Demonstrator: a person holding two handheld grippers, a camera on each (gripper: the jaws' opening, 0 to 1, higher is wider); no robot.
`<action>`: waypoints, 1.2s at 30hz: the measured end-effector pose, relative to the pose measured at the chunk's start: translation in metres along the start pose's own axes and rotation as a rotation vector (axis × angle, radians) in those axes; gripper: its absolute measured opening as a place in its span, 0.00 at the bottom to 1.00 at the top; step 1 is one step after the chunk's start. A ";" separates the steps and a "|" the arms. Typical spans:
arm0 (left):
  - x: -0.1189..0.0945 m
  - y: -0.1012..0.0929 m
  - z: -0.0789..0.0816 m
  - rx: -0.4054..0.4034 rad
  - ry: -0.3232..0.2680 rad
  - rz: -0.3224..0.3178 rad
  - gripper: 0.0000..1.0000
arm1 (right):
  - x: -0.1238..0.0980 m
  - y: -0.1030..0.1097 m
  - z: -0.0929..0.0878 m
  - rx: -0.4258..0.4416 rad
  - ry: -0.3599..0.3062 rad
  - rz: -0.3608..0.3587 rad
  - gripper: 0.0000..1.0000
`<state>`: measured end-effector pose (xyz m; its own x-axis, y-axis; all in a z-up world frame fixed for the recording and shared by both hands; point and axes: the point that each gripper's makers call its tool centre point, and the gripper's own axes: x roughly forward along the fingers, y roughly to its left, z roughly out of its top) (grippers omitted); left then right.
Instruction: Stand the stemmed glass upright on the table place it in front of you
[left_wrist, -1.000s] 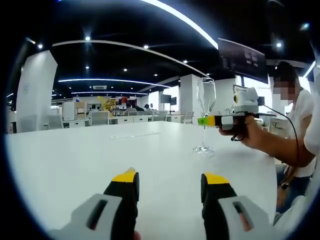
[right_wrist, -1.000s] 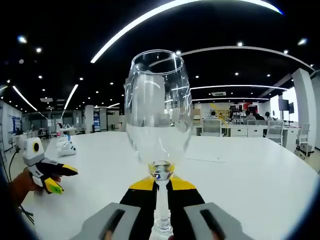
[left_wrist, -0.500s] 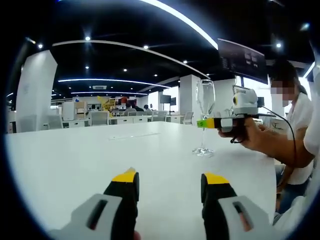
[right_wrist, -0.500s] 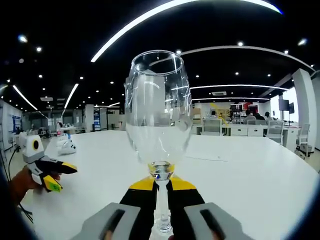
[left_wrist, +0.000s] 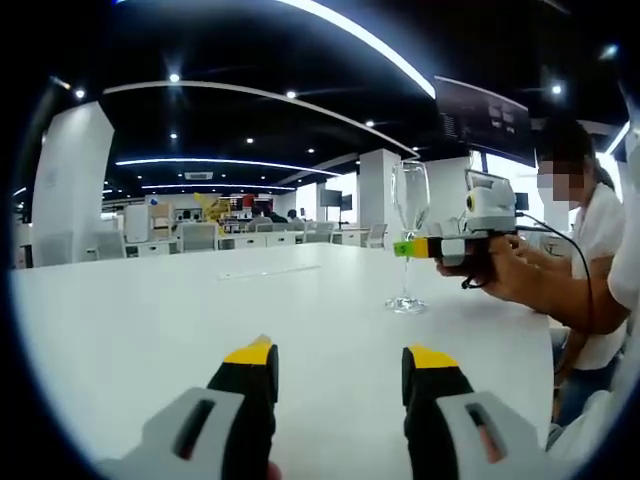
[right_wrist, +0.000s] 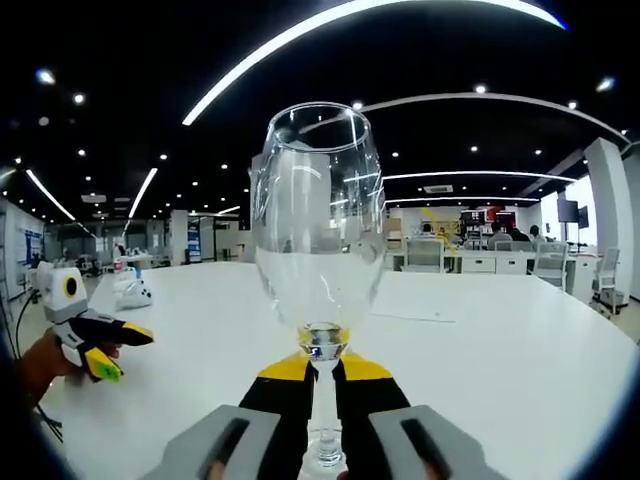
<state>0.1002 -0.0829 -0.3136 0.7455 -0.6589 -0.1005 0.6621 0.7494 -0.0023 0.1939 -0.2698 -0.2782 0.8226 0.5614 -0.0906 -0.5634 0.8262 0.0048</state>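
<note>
My right gripper (right_wrist: 318, 372) clamped on stem of stemmed glass (right_wrist: 317, 235); glass upright, foot on or just above table (right_wrist: 520, 370). Left gripper (left_wrist: 340, 362) agape, empty, well apart. Settle foot flat, open slowly, withdraw straight back; don't nudge stem.

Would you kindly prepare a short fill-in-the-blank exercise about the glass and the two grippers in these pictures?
1. The right gripper is shut on the glass's ____.
2. The stemmed glass stands ____ on the white table.
3. The left gripper is open and holds ____.

Missing words: stem; upright; nothing
</note>
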 end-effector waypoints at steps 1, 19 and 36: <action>0.000 0.000 0.000 0.001 0.000 0.000 0.50 | 0.000 0.000 0.000 -0.001 -0.001 -0.001 0.13; 0.000 0.001 0.001 0.002 -0.002 0.001 0.50 | -0.002 -0.004 -0.003 0.041 0.024 -0.005 0.21; 0.000 0.001 0.000 0.005 0.000 0.003 0.50 | -0.011 0.001 0.000 -0.004 0.025 -0.001 0.22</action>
<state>0.1010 -0.0826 -0.3132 0.7477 -0.6564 -0.1004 0.6599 0.7513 0.0031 0.1842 -0.2749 -0.2775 0.8209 0.5592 -0.1158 -0.5628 0.8266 0.0010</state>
